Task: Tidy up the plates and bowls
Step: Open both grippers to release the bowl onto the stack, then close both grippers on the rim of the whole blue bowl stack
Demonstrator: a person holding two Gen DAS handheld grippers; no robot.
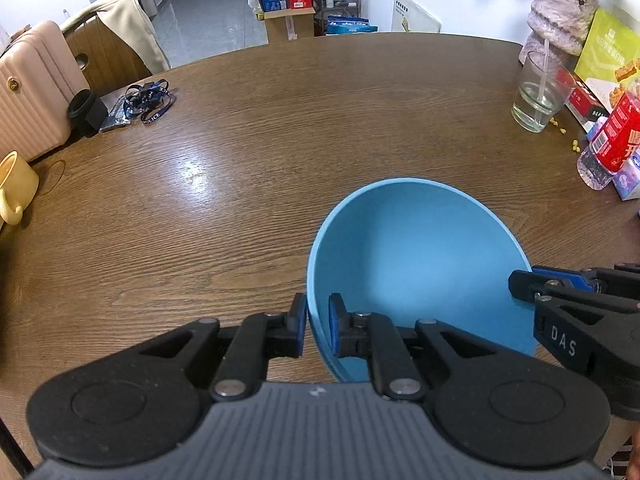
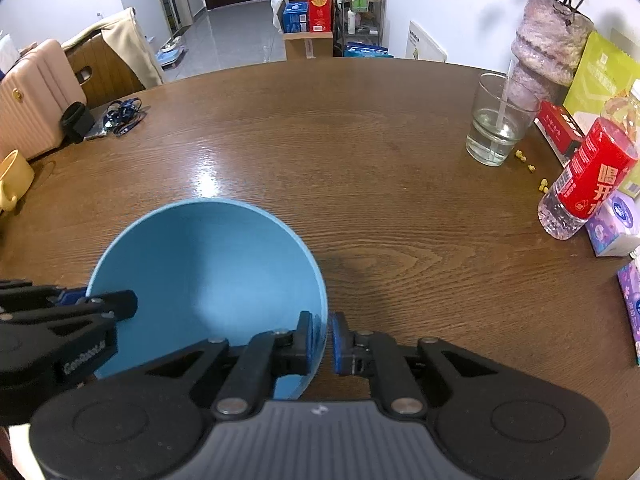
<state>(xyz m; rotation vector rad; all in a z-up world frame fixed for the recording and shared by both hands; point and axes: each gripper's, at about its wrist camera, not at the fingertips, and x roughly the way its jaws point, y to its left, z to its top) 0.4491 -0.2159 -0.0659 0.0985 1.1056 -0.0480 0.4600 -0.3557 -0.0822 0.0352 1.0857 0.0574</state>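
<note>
One blue bowl (image 1: pixel 420 256) sits on the wooden table (image 1: pixel 260 128), gripped at opposite sides. Left gripper (image 1: pixel 318 326) clamps its left rim, one pad inside, one outside. Right gripper (image 2: pixel 322 338) clamps the right rim likewise. Glass (image 2: pixel 498 120) stands well apart.

— What can't you make out from your end?

— My own grippers cover the near rim of the blue bowl (image 1: pixel 420 248), so I can't see whether it sits on the table (image 1: pixel 240 160).

— Anything cropped?

— The yellow mug (image 1: pixel 14 186) and the red-labelled bottle (image 2: pixel 588 184) run off frame.
</note>
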